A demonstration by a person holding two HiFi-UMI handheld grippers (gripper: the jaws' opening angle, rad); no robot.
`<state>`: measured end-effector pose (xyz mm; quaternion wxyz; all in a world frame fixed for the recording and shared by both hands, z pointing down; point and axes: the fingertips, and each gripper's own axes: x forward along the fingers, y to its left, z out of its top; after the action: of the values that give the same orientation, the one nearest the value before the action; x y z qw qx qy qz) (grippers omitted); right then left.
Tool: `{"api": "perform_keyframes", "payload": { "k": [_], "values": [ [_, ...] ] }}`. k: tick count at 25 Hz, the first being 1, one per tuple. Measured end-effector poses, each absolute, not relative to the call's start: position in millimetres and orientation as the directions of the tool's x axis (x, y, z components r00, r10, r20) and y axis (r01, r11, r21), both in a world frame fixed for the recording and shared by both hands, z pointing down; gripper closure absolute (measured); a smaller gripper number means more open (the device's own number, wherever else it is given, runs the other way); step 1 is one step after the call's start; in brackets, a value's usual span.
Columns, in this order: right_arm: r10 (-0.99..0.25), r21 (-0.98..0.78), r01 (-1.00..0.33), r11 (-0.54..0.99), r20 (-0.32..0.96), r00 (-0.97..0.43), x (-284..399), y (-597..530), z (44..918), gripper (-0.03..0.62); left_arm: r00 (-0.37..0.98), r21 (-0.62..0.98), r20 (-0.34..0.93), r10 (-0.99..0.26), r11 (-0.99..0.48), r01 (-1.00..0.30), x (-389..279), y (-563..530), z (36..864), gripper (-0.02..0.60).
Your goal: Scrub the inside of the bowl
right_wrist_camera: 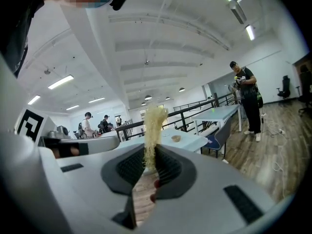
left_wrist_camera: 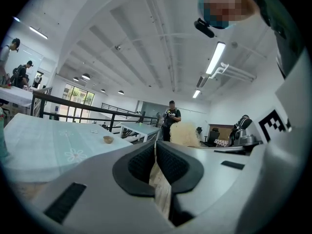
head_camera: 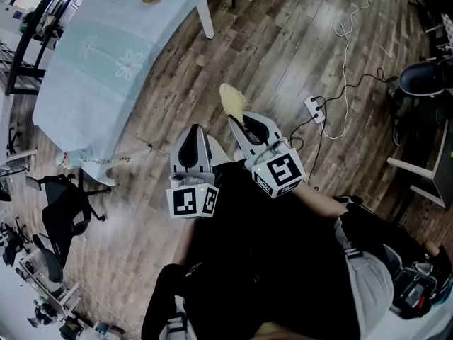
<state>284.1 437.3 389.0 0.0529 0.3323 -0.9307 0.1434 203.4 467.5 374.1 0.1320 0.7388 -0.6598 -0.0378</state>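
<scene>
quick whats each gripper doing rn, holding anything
Left gripper: closed, nothing between the jaws.
Right gripper: closed on the yellow scrubber.

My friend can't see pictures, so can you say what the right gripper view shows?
The right hand-held gripper is shut on a fluffy yellow scrubber that sticks up between its jaws. Behind it, a small bowl sits on a table with a pale cloth, and a person stands off to the right.
</scene>
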Motion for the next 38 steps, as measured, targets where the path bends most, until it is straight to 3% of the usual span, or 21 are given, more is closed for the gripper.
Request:
{"api": "perform_keyframes", "payload": {
  "k": [13, 29, 38],
  "values": [
    [-0.594, -0.214, -0.635, 0.742, 0.228, -0.771, 230, 401, 397, 0.545, 0.118, 0.271, 0.120, -0.986, -0.082, -0.959, 151, 429, 382, 0.558],
    [-0.734, -0.175, -0.779, 0.602, 0.264, -0.626, 119, 285, 391, 0.545, 0.330, 0.292, 0.071, -0.941, -0.296, -0.909, 42, 282, 372, 0.558],
    [-0.731, -0.162, -0.786, 0.597, 0.293, -0.616, 71, 254, 399, 0.545, 0.326, 0.336, 0.108, -0.939, -0.274, -0.901, -12, 247, 391, 0.558]
  ]
}}
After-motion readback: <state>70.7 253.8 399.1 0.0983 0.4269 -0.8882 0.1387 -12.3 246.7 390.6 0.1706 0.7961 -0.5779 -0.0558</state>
